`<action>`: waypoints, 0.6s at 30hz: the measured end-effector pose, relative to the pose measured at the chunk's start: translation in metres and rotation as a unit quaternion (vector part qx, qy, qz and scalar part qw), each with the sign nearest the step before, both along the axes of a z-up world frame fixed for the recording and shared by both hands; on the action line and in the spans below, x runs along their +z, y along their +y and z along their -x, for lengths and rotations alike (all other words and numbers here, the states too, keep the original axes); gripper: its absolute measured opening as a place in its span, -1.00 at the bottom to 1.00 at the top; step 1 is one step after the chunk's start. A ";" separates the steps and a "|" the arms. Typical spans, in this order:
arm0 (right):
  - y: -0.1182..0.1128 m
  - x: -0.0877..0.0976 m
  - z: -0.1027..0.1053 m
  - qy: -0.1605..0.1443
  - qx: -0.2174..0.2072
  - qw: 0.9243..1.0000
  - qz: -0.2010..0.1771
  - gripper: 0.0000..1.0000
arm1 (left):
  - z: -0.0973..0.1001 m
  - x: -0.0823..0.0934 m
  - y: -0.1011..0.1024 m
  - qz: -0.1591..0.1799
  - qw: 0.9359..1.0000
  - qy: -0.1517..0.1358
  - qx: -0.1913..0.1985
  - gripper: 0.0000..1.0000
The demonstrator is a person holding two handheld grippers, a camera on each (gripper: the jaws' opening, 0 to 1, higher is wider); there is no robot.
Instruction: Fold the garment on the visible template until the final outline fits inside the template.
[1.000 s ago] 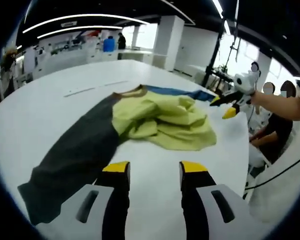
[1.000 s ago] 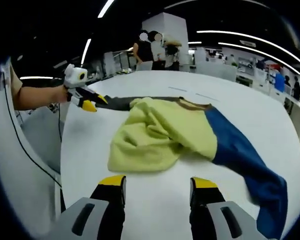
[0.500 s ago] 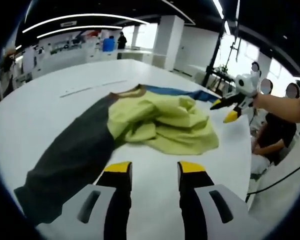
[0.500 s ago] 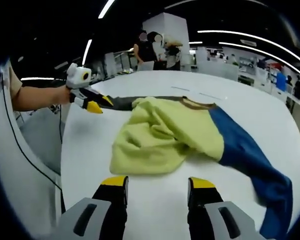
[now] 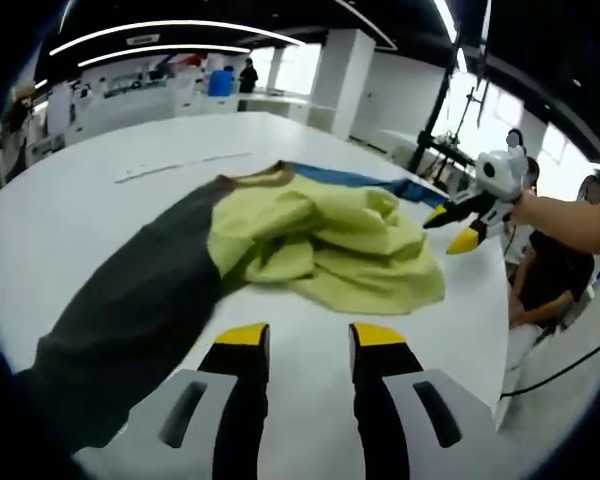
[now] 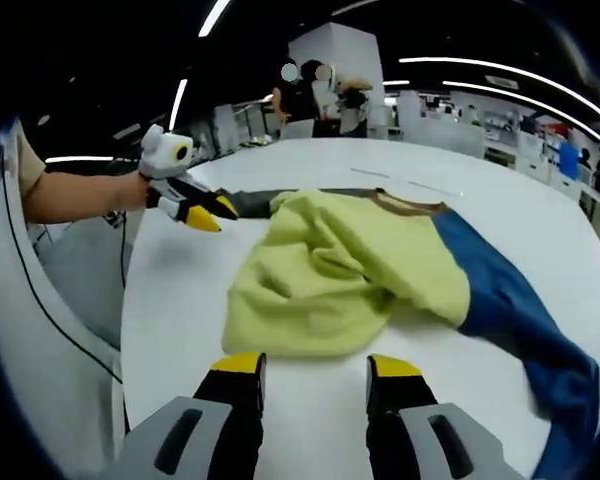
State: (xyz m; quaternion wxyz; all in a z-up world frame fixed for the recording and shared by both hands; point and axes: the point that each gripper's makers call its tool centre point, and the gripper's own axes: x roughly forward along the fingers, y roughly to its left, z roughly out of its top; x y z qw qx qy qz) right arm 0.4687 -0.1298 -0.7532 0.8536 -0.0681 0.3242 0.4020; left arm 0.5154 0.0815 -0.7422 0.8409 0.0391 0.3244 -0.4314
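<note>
A crumpled garment lies on the white table (image 5: 70,215). Its yellow-green body (image 5: 330,250) is bunched in the middle, a dark grey sleeve (image 5: 130,310) runs toward my left gripper (image 5: 297,336), and a blue sleeve (image 5: 365,183) lies at the far side. The left gripper is open and empty, just short of the cloth. In the right gripper view the yellow body (image 6: 340,280) sits ahead of my open right gripper (image 6: 315,366), with the blue sleeve (image 6: 510,310) to the right. Each gripper also appears across the garment: the right gripper (image 5: 452,228) and the left gripper (image 6: 212,213), both hand-held above the table.
Thin marks (image 5: 180,165) lie on the table beyond the collar, seen again as thin marks (image 6: 380,175). The table edge (image 6: 125,330) runs at the left of the right gripper view. People stand beyond the table (image 6: 300,95); a cable (image 5: 570,350) hangs off the right side.
Both grippers have moved closer to the garment, which looms larger in each view. The gap between each pair of jaws looks slightly narrower. The garment itself has not moved.
</note>
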 end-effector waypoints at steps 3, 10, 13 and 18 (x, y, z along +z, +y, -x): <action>0.001 -0.002 0.000 0.001 0.002 1.000 0.000 -0.30 | -0.002 -0.001 -0.005 0.000 1.000 0.000 -0.003 -0.45; 0.005 -0.005 -0.002 0.004 0.004 1.000 -0.001 -0.33 | -0.007 -0.006 -0.013 0.001 1.000 0.006 -0.003 -0.49; 0.007 -0.006 -0.003 0.003 0.005 1.000 -0.003 -0.35 | -0.013 -0.011 -0.014 -0.003 1.000 0.006 -0.001 -0.50; 0.010 -0.008 -0.004 0.006 0.007 1.000 -0.009 -0.37 | -0.015 -0.015 -0.020 0.012 1.000 0.019 0.004 -0.55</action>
